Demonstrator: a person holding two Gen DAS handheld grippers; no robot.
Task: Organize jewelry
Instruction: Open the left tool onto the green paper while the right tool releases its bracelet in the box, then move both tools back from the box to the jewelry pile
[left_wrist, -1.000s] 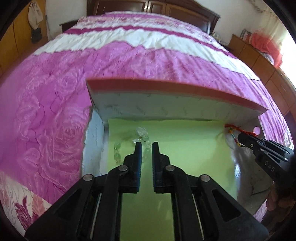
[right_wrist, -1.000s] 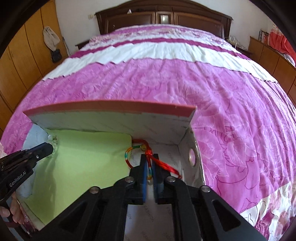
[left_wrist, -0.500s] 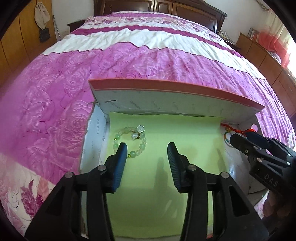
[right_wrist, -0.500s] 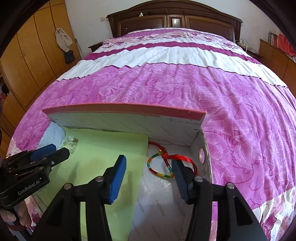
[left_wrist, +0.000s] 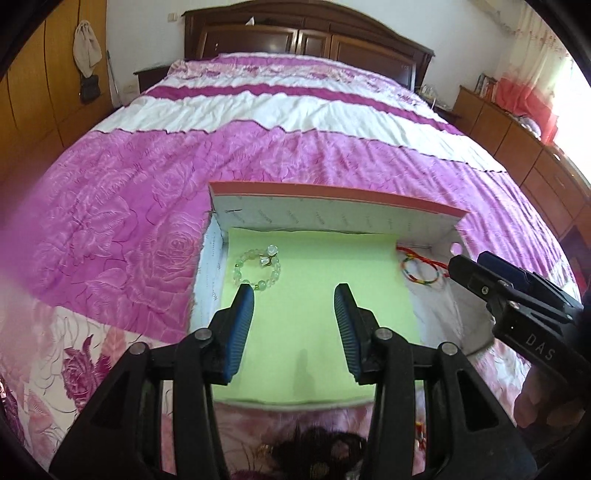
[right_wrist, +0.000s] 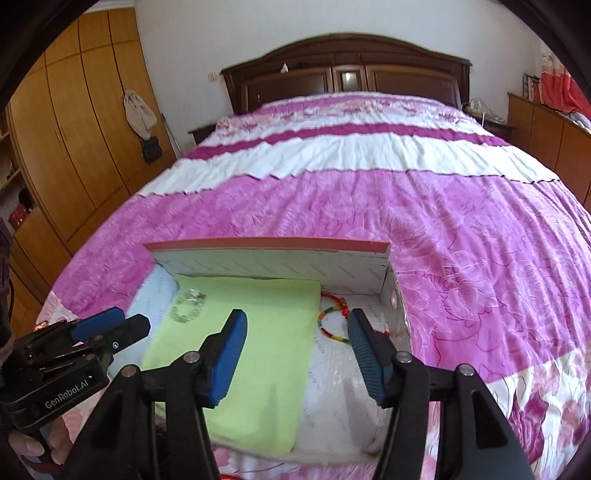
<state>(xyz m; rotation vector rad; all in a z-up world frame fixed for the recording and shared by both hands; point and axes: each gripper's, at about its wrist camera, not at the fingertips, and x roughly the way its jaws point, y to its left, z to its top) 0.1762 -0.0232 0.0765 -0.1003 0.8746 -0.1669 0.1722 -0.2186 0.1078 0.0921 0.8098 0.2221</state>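
Note:
A shallow white box with a pink-edged back wall lies on the bed, lined with a light green mat. A pale green bead bracelet lies on the mat's far left. A red and multicoloured cord bracelet lies on the white floor at the far right. My left gripper is open and empty above the mat's near part. My right gripper is open and empty, just short of the cord bracelet.
The pink and white quilt spreads all around the box. A dark wooden headboard stands far off, wardrobes on the left, low cabinets on the right. Dark and red items lie at the box's near edge.
Both grippers have opened, let go of their bracelets and pulled back and up from the box. The bead bracelet and the cord bracelet now lie free inside.

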